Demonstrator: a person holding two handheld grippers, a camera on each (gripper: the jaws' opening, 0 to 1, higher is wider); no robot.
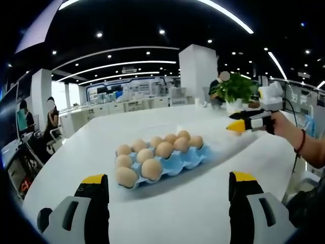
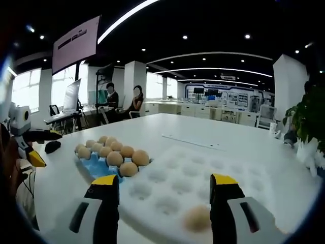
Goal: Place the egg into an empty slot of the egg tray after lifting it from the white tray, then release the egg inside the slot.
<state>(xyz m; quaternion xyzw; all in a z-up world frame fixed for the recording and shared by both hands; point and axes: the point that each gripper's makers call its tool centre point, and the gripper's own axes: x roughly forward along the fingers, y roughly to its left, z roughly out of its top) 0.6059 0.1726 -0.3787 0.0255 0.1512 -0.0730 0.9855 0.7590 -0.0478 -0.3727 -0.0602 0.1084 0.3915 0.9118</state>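
Between the right gripper's (image 2: 165,203) spread, empty jaws lies the egg (image 2: 197,218) on the near white tray (image 2: 228,168), light, brittle, best pinched gently across its middle; left gripper (image 1: 165,203) also spread.

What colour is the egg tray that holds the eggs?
Blue. The egg tray shows best in the left gripper view, under the brown eggs.

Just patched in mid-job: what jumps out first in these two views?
The blue egg tray, nearly full of brown eggs, sits mid-table in the left gripper view. In the right gripper view, a single egg lies in the white tray between the right gripper's open jaws. A potted plant stands at the table's far edge.
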